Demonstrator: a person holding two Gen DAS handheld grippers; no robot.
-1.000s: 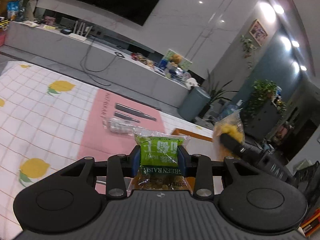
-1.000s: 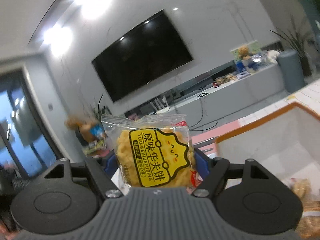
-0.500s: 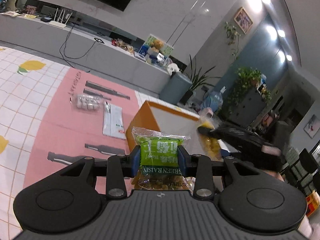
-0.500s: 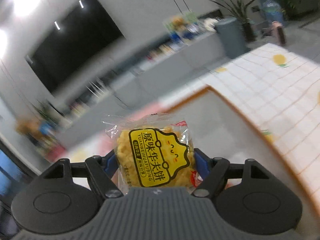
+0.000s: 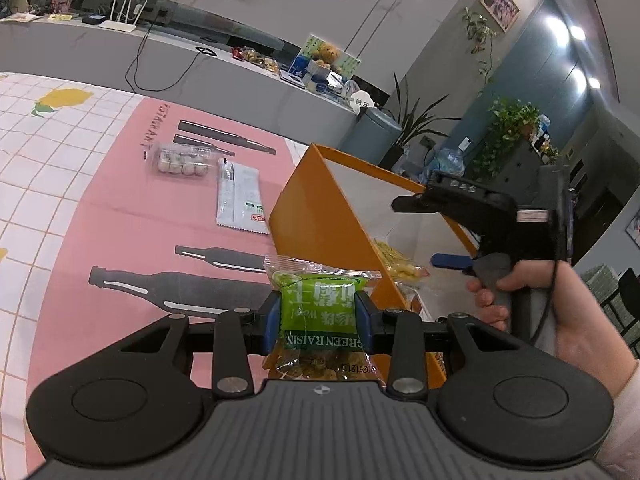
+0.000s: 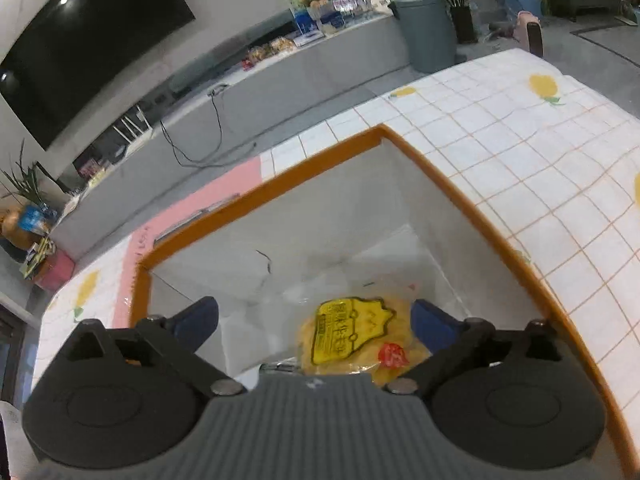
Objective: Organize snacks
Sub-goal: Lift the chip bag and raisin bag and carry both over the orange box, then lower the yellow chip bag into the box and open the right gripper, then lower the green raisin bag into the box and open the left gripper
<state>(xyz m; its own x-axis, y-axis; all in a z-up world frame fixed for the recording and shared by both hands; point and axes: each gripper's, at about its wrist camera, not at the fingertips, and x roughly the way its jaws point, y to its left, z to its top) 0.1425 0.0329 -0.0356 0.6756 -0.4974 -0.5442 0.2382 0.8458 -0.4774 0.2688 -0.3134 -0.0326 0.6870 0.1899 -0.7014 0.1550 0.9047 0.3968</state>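
My left gripper (image 5: pixel 318 318) is shut on a green raisin packet (image 5: pixel 320 312) and holds it just left of the orange box (image 5: pixel 316 208). My right gripper (image 6: pixel 314 320) is open above the orange box (image 6: pixel 460 184), whose inside is white. A yellow waffle-cake packet (image 6: pixel 348 332) lies free in the box between and below the open fingers. In the left wrist view the right gripper body (image 5: pixel 492 216) hovers over the box, and yellow snacks (image 5: pixel 396 264) show inside it.
On the pink mat (image 5: pixel 104 216) lie a clear tray of round snacks (image 5: pixel 180 160) and a white sachet (image 5: pixel 240 196). The table has a white lemon-print cloth (image 6: pixel 540 152). A grey TV bench (image 6: pixel 280 80) and a grey bin (image 6: pixel 424 28) stand beyond.
My right gripper has opened and let the yellow waffle-cake packet drop into the orange box. My left gripper, still holding the raisin packet, has moved closer to the box.
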